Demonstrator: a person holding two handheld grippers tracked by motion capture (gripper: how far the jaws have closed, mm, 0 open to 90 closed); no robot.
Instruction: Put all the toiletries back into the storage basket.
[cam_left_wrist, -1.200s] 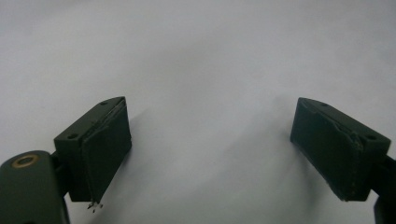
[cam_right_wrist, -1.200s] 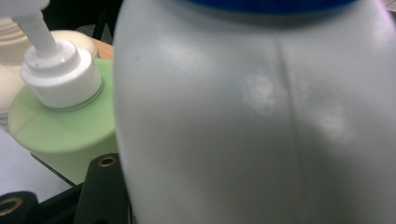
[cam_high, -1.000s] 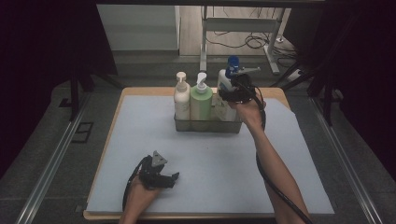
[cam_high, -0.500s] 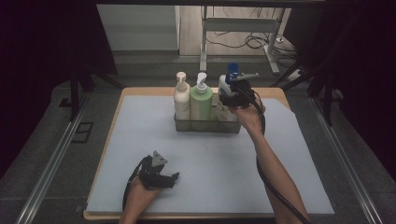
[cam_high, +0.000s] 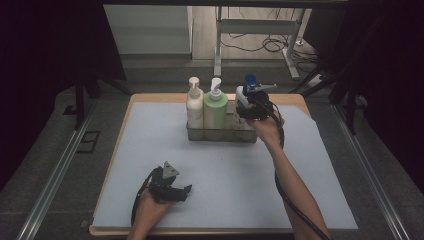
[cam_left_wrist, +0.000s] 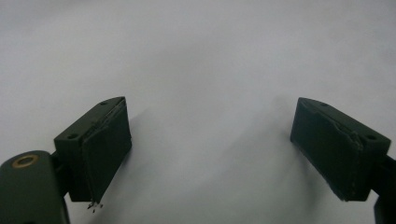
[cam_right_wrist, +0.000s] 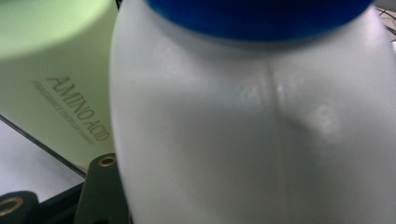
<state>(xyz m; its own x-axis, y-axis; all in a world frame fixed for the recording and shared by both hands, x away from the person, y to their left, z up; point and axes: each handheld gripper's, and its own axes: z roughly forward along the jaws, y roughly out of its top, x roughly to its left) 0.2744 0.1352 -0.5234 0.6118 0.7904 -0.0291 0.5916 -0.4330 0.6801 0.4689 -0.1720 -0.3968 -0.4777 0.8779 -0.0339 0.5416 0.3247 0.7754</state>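
At the basket's (cam_high: 220, 134) right end, right gripper (cam_high: 252, 107) clamped on a white bottle (cam_right_wrist: 252, 140) with blue cap (cam_high: 250, 80), beside green bottle (cam_high: 215, 109) and cream bottle (cam_high: 194, 106), left gripper (cam_high: 172, 187) resting on the mat (cam_high: 240, 180), jaws wide apart and holding nothing.

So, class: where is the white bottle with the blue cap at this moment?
In the high view the white bottle with the blue cap is at the right end of the clear caddy, beside the green pump bottle, with the right gripper on it.
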